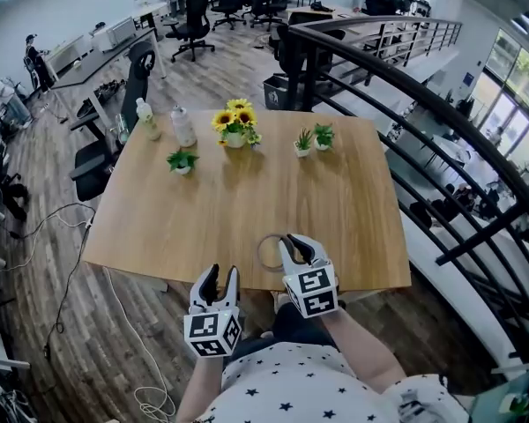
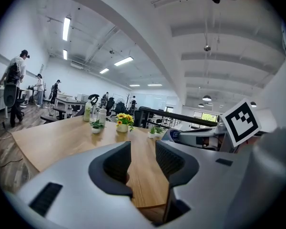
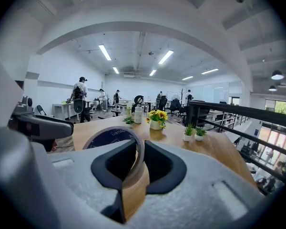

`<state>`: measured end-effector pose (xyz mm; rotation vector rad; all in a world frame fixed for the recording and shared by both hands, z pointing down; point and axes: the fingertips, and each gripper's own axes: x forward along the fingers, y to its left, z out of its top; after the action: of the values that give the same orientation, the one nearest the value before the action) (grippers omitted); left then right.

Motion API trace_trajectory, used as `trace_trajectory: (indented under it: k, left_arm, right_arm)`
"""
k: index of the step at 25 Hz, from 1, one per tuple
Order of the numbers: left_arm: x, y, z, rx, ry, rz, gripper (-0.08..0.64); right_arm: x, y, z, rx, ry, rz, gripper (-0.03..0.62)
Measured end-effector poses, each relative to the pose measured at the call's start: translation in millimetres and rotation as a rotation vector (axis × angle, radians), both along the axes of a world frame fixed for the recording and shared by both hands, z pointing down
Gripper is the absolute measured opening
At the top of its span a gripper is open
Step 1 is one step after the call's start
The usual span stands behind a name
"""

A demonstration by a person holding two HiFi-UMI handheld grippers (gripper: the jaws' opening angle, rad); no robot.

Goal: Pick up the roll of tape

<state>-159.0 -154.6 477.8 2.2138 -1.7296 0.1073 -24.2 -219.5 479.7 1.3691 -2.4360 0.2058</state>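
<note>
The roll of tape (image 1: 260, 254), a thin brown ring with a dark blue core, is near the front edge of the wooden table (image 1: 203, 218). My right gripper (image 1: 298, 245) is shut on its wall. In the right gripper view the roll (image 3: 109, 138) stands on edge, and its rim passes between the jaws of the right gripper (image 3: 142, 163). My left gripper (image 1: 221, 278) hovers to the left, at the table's front edge. In its own view the left gripper (image 2: 143, 161) is open, with only the tabletop showing in the gap. The right gripper's marker cube (image 2: 240, 123) shows beside it.
At the far side of the table stand a pot of sunflowers (image 1: 234, 123), small potted plants (image 1: 182, 160) (image 1: 313, 138) and two bottles (image 1: 183, 126) (image 1: 146, 119). A black railing (image 1: 441, 148) runs along the right. Office chairs (image 1: 132, 77) stand at the left.
</note>
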Motion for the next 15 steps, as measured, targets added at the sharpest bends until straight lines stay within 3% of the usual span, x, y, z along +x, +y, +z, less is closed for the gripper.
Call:
trace_trajectory:
  k: [15]
  left_arm:
    - [1, 6, -13, 0.027, -0.002, 0.013, 0.156]
  right_arm:
    - [-1, 19, -17, 0.032, -0.032, 0.007, 0.062]
